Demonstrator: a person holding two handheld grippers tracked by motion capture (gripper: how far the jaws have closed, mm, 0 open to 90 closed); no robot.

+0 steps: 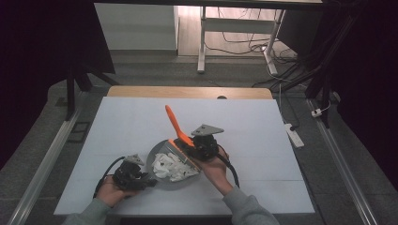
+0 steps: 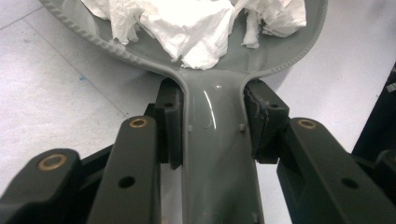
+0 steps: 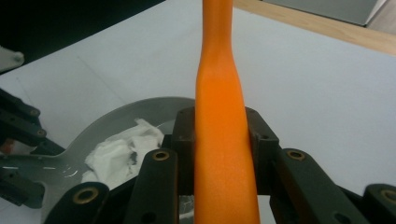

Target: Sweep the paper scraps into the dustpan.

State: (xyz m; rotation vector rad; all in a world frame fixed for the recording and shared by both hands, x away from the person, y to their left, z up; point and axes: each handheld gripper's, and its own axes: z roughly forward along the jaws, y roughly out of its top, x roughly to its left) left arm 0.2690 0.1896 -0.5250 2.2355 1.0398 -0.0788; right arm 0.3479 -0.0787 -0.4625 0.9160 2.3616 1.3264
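A grey dustpan (image 1: 156, 158) lies on the white tabletop with crumpled white paper scraps (image 1: 172, 167) in its bowl. My left gripper (image 1: 148, 181) is shut on the dustpan's handle (image 2: 211, 154), with a pad pressed on each side of its neck, and the paper scraps (image 2: 187, 25) lie just ahead. My right gripper (image 1: 190, 143) is shut on an orange brush (image 1: 173, 123) at the pan's far right rim. Its handle slants up and away. In the right gripper view the orange brush handle (image 3: 219, 98) runs up between the pads, with the dustpan (image 3: 122, 115) and paper scraps (image 3: 116, 153) at lower left.
The white sheet (image 1: 253, 140) covers the table, and a wooden strip (image 1: 187, 92) shows along its far edge. Beyond stand white desk legs (image 1: 202, 42) and loose cables (image 1: 244, 47) on the floor. A power strip (image 1: 294, 134) lies off the right edge. Dark curtains flank both sides.
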